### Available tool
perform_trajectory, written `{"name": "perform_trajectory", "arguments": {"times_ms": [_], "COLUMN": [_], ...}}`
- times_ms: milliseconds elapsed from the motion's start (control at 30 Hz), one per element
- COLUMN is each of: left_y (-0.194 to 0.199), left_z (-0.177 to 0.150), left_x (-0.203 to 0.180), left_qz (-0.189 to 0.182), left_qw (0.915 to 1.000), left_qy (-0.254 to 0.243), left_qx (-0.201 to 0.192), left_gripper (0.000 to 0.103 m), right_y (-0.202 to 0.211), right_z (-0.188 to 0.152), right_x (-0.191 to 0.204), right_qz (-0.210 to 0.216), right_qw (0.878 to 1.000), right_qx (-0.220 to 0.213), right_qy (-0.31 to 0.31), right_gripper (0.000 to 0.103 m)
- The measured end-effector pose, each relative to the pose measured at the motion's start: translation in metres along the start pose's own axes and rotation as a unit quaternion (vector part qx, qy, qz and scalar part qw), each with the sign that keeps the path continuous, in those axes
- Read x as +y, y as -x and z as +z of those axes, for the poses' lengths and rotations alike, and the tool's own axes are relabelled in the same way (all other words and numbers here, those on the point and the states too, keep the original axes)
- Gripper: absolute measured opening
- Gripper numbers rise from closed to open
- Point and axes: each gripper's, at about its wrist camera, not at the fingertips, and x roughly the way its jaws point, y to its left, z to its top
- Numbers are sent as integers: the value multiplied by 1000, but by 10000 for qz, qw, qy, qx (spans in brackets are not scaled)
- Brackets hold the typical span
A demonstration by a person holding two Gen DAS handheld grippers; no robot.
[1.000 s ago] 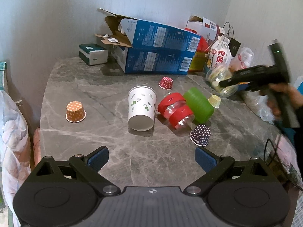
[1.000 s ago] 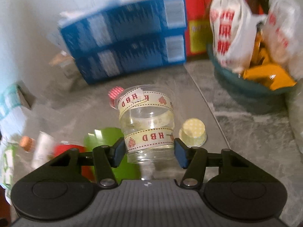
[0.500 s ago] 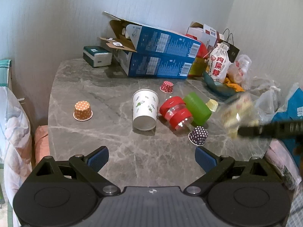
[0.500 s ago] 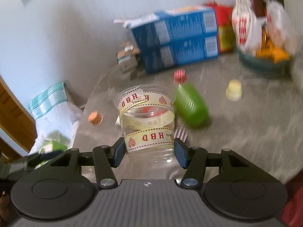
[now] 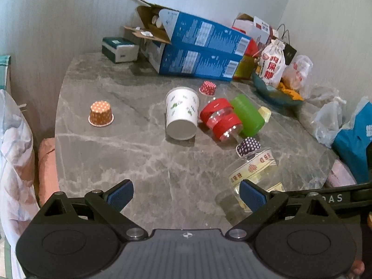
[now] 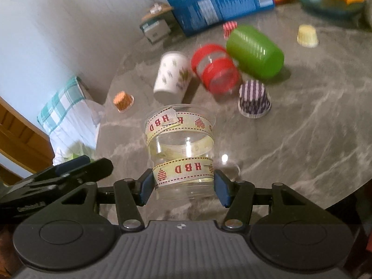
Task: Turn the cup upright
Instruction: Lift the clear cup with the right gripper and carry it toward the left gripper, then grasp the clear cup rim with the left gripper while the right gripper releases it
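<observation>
While the left tongs (image 5: 186, 194) hang wide apart and empty above the near edge of the tabletop (image 5: 130, 160), the right tongs (image 6: 182, 187) are clamped on the clear cup (image 6: 180, 148), pads pressing its lower ribbon band. From the left wrist view that cup (image 5: 254, 174) sits low over the front right part of the marble, leaning, its mouth pointing up and away; whether its base touches the surface I cannot tell. It looks to me like the setting-down step: the next move would call for levelling the cup, lowering it flat, then easing the pads off without tipping it.

Further back lie an orange dotted liner (image 5: 101, 114), a white paper cup (image 5: 182, 112) on its side, a red-banded jar (image 5: 220, 118), a green cup (image 5: 247, 115) and a purple dotted liner (image 5: 248, 145). Blue cartons (image 5: 197, 53) line the pale wall, with bags heaped at the right.
</observation>
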Motion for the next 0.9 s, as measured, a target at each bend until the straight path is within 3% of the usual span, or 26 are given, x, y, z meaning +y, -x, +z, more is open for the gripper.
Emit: {"name": "perform_trajectory", "arguments": {"times_ms": [167,500,700,800,900], "left_y": [-5,-16,-27,-47,-68], "left_z": [-2,-2,5,12,14], "left_x": [-1,6,0,-11,-27], "left_qz": [182,10,-458,-910,-975], "left_qw": [9997,9991,9952,9864,9798], "left_qy": [-147,200,562,876,966], "left_qx": [45,365,658,1056,1452], "left_gripper": [99,100,99,98,95], "right_y": [-11,-16,-13,-11,-11], "right_z": [-6,-11,-16,-20,-21], "right_x": [-3,-7,-5,-8,-10], "right_qz": [-28,-46,-58,-19,24], "right_qw": [9997,9995,9997,9998,9998], "right_qx": [206,290,228,171,168], "right_qy": [-115,-139,24,63,78], "right_gripper": [57,60,70,73,73]}}
